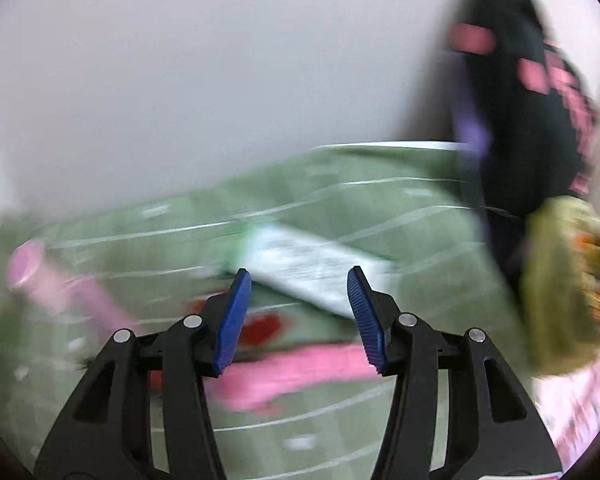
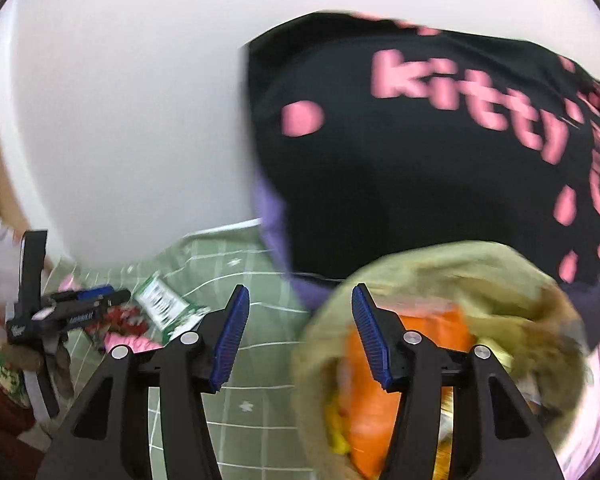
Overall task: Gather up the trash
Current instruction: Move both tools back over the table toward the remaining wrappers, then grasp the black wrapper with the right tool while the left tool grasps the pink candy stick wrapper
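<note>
Now over green cloth point(image 1: 380, 208): my left gripper point(image 1: 300, 312) spread, nothing between pads, white-green wrapper point(image 1: 312, 268) on cloth just beyond tips, pink wrapper point(image 1: 300, 368) below. My right gripper point(image 2: 300, 332) spread, empty, right finger above bag point(image 2: 440, 272) holding orange trash point(image 2: 368, 400).

Straight ahead of the left hand-held gripper point(image 1: 299, 312), a white-and-green wrapper point(image 1: 320, 268) is lying across the green grid cloth point(image 1: 400, 208), with a pink wrapper point(image 1: 300, 372) crossing just below the blue pads. A pink tube point(image 1: 52, 280) is blocking the left side. To the right, a black bag with pink lettering point(image 2: 420, 152) is standing like a wall, and the olive bag point(image 2: 460, 272) is gaping beneath the right hand-held gripper point(image 2: 300, 332). Bare cloth is lying open between the two hand-held grippers.
</note>
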{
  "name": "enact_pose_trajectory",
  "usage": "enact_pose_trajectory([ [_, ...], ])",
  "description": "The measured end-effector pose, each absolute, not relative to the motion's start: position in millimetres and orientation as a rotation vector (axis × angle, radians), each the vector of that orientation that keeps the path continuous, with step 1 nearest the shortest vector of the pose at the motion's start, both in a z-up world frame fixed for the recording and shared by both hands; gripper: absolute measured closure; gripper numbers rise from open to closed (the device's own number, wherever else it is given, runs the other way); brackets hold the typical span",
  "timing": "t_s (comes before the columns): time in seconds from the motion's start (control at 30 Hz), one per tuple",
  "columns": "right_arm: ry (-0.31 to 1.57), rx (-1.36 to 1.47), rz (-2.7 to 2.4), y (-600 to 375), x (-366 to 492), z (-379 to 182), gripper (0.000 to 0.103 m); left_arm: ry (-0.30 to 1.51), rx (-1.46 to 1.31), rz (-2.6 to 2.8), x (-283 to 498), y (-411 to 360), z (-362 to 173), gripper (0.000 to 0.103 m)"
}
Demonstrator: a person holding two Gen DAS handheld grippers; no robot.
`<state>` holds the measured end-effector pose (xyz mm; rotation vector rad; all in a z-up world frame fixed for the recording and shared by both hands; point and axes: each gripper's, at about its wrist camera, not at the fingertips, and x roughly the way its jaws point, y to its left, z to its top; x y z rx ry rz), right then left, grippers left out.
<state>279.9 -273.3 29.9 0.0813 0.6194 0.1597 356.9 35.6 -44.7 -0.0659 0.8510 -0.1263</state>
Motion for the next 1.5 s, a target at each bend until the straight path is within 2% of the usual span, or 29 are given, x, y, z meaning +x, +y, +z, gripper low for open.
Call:
enact_pose_trajectory([
  [0.13, 0.664, 0.038, 0.272, -234.4, 297.6, 20.0, 0.053, 0.892, -0.154, 0.015, 352.8, 95.1, -66.3, 0.055],
  [0.43, 0.793, -0.044, 0.475, -147.4, 330.7, -11.2, 0.053, 0.970, -0.199, 0.109, 323.2, 158.0, -95.9, 0.055],
  [0.8, 0.878, -0.172, 0.800, -16.2, 355.1, -54.6, 0.053, 0.920, -0.293, 0.047, 262.1, 204.9, -72.6, 0.055],
  [1.0, 0.941, -0.227, 1.026, 47.2, 341.1, -84.9, 0.053, 0.880, -0.360, 0.101, 232.3, 231.7, -57.0, 0.055],
  [1.07, 0.966, -0.264, 1.040, 64.0, 339.1, -99.9, 0.055, 0.885, -0.375, 0.107, 229.0, 236.5, -56.3, 0.055],
  [1.17, 0.975, -0.340, 1.010, 81.1, 336.2, -117.1, 0.069, 0.909, -0.358, 0.120, 227.8, 236.0, -60.3, 0.055],
  [1.2, 0.966, -0.369, 0.996, 82.4, 333.8, -117.9, 0.080, 0.915, -0.352, 0.123, 227.1, 235.1, -61.7, 0.055],
  [1.23, 0.971, -0.377, 1.004, 83.6, 331.4, -117.7, 0.083, 0.920, -0.345, 0.123, 226.4, 234.1, -63.2, 0.055],
  [1.5, 0.892, -0.235, 0.911, 26.1, 331.8, -70.7, 0.087, 0.918, -0.361, 0.083, 240.9, 223.0, -66.9, 0.055],
])
